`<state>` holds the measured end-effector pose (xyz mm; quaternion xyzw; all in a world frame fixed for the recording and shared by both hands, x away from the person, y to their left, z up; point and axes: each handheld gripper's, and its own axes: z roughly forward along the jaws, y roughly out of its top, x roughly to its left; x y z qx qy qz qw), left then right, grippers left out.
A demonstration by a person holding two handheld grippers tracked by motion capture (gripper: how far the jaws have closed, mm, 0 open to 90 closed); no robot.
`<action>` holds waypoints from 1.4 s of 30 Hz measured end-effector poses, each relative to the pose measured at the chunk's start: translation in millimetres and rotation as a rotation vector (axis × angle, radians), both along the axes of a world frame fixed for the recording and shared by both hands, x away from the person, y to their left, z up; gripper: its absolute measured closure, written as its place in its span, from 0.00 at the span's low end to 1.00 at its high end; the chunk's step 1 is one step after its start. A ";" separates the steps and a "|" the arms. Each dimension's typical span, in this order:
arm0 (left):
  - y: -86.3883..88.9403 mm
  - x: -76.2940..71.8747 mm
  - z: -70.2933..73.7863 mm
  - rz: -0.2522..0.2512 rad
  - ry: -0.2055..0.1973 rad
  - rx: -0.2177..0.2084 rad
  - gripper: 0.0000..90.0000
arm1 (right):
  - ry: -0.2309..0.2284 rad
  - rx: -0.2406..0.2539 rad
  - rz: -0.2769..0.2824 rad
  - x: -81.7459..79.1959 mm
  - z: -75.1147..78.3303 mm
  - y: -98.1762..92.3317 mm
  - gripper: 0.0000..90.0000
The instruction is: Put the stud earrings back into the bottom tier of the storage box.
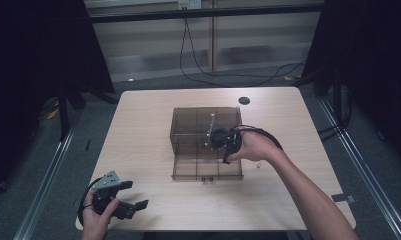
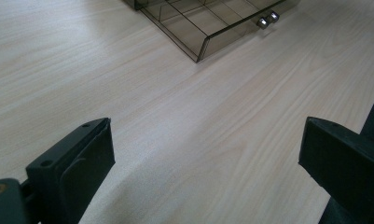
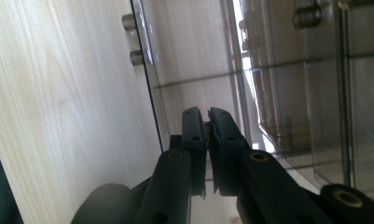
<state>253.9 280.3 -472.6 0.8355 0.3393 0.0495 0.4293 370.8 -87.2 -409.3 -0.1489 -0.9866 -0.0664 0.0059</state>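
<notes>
No writing is legible. The left gripper (image 1: pixel 129 195) rests on the bench (image 1: pixel 148 125), jaws spread; the right gripper (image 3: pixel 206 126), jaws nearly pressed together, pinches something tiny over the box (image 1: pixel 188 125).

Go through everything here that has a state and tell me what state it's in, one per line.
Drawer: pulled out of the clear box, compartments look empty.
Box: upright on the table, drawer open.
Left tongs: open, holding nothing, near the table's front edge.
Right tongs: nearly shut over the drawer; something small may be pinched, too tiny to tell.
</notes>
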 end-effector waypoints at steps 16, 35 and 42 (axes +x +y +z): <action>-0.3 0.2 -0.1 -0.004 0.001 0.003 0.04 | 0.013 -0.021 0.052 4.6 -12.2 30.1 0.94; -0.4 0.6 -0.2 -0.002 -0.003 -0.002 0.04 | 0.034 -0.055 0.123 14.3 -39.1 63.8 0.94; -0.5 1.1 -0.5 -0.007 -0.002 -0.001 0.04 | 0.048 -0.072 0.120 15.7 -47.9 67.8 0.94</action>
